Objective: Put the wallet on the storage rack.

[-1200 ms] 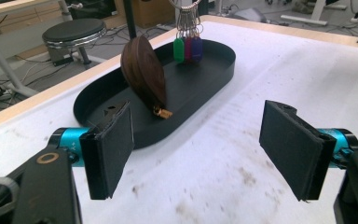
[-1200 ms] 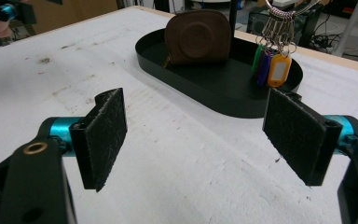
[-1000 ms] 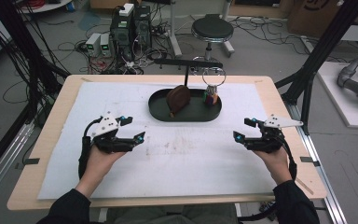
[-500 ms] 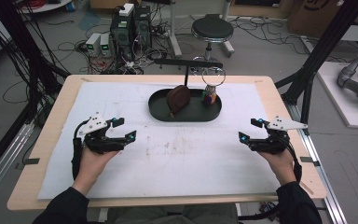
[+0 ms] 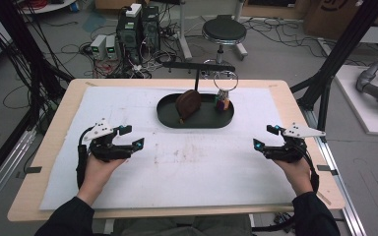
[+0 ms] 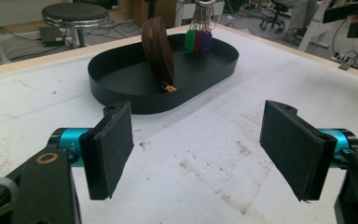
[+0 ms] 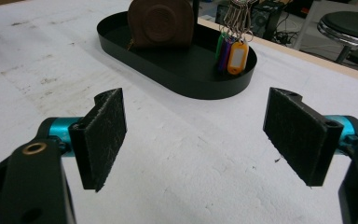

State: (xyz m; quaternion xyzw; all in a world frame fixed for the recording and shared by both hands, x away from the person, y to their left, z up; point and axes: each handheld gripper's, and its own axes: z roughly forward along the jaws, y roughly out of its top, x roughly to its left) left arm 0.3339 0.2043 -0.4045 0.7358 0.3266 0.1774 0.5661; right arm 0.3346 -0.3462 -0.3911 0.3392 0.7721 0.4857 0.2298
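A round black stool (image 5: 223, 32) and computer towers (image 5: 139, 27) stand beyond the table (image 5: 59, 118).

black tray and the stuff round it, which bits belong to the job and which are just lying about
In the job: black tray, brown pouch, key bunch, left gripper, right gripper.
Lying about: stool, computer towers, floor cables.

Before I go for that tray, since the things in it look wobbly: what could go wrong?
The brown pouch stands on edge in the black tray; a nudge from an open jaw could tip it. The key tags hang from a ring on the stand, so they may swing away. The tray looks light and might slide on the white mat.
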